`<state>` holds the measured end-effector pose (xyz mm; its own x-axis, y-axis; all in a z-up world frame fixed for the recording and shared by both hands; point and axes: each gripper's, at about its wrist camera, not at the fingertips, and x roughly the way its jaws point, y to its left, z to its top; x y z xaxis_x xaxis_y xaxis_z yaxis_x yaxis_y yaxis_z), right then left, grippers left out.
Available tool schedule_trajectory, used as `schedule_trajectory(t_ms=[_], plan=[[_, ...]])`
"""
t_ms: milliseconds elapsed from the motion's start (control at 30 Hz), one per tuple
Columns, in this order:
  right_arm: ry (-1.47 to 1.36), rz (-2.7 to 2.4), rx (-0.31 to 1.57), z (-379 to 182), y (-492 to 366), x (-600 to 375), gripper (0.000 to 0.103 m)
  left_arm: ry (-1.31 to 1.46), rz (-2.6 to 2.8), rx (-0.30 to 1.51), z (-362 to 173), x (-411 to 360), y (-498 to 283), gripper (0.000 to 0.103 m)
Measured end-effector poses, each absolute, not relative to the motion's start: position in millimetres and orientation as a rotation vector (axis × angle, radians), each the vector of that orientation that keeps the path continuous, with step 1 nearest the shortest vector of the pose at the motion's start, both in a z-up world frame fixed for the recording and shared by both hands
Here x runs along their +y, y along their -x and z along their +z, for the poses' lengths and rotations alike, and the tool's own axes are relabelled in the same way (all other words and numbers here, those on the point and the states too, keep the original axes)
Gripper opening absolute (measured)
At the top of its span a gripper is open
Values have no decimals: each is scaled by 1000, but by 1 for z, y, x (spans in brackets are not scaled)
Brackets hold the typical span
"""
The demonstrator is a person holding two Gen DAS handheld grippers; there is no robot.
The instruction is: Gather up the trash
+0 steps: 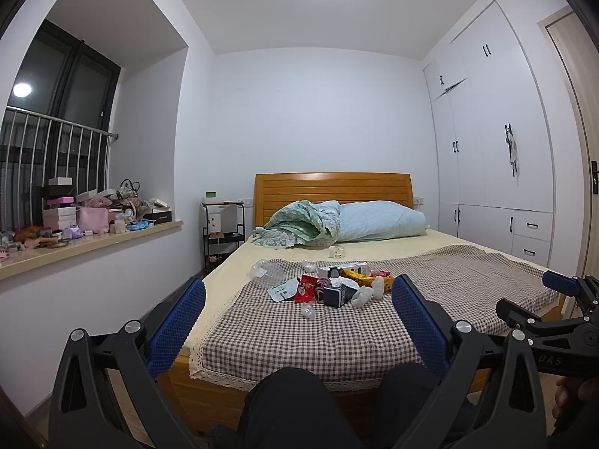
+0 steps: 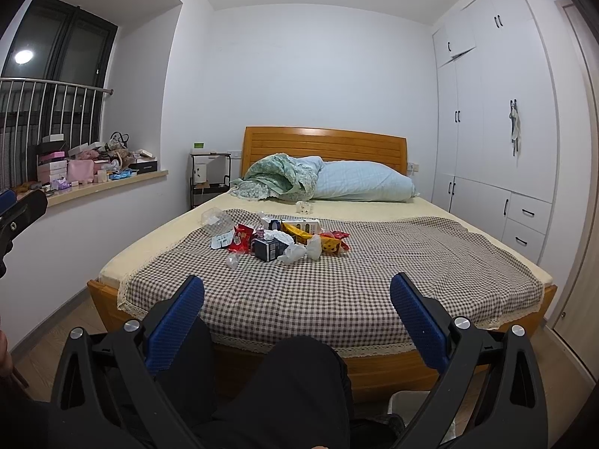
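Two grippers: left gripper (image 1: 298,301) and right gripper (image 2: 297,299) both spread wide, holding nothing, held short of the bed's foot
Trash: trash pile (image 2: 279,237) of wrappers, small boxes, tissues, clear plastic, mid-bed on checked cloth (image 2: 337,284)
Bed: wooden bed (image 2: 325,145), yellow sheet, rumpled quilt and pillow (image 2: 361,183) at headboard
Room: white walls, wardrobe (image 2: 498,119) right, cluttered windowsill (image 1: 93,241) left, black trolley (image 1: 223,232) beside bed
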<state>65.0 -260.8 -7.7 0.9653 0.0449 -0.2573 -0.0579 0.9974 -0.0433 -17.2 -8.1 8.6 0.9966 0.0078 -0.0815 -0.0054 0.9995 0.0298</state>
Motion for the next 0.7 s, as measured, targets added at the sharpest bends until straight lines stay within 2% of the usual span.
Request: schedule_trajectory(t_ms=[433, 700], plan=[[49, 47, 260, -8, -67, -262, 95, -26, 4, 98, 5, -7, 13, 97], [27, 16, 294, -17, -96, -272, 95, -11, -15, 165, -6, -10, -28, 97]])
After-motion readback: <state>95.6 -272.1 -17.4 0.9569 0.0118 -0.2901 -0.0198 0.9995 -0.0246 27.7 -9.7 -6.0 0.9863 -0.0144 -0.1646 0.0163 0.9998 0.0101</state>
